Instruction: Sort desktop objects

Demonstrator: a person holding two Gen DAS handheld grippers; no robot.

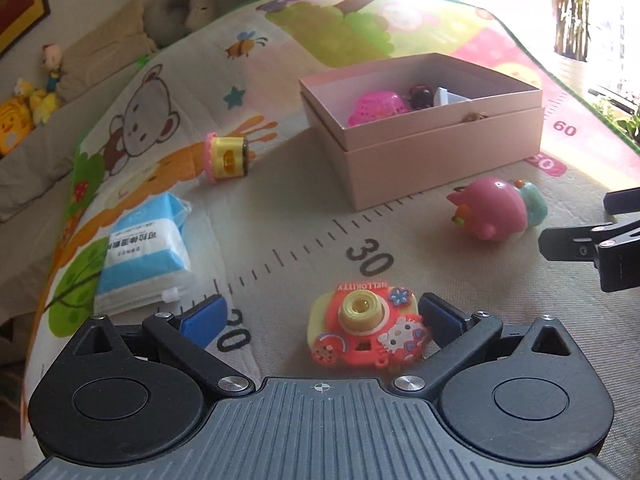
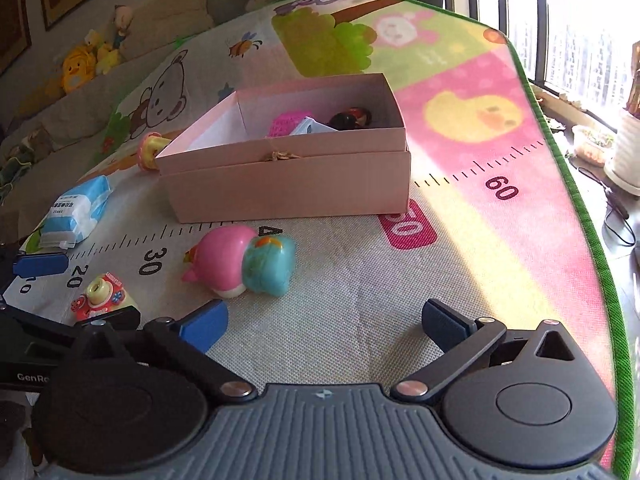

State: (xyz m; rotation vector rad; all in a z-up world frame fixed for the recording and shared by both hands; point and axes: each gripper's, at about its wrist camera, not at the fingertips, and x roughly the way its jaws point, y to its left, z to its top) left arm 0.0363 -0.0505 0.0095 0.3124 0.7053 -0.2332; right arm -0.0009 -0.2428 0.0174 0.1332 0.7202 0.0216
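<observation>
A red Hello Kitty toy camera lies on the play mat between the fingers of my left gripper, which is open; its right finger is close to the toy. It also shows in the right wrist view. A pink and teal round toy lies to the right, in front of the pink box. My right gripper is open and empty, just short of that toy. The box holds a pink basket, a dark toy and a white item.
A yellow and pink cylinder toy lies left of the box. A blue and white tissue pack lies at the mat's left edge. Plush toys sit on the sofa behind. The mat's green edge runs along the right.
</observation>
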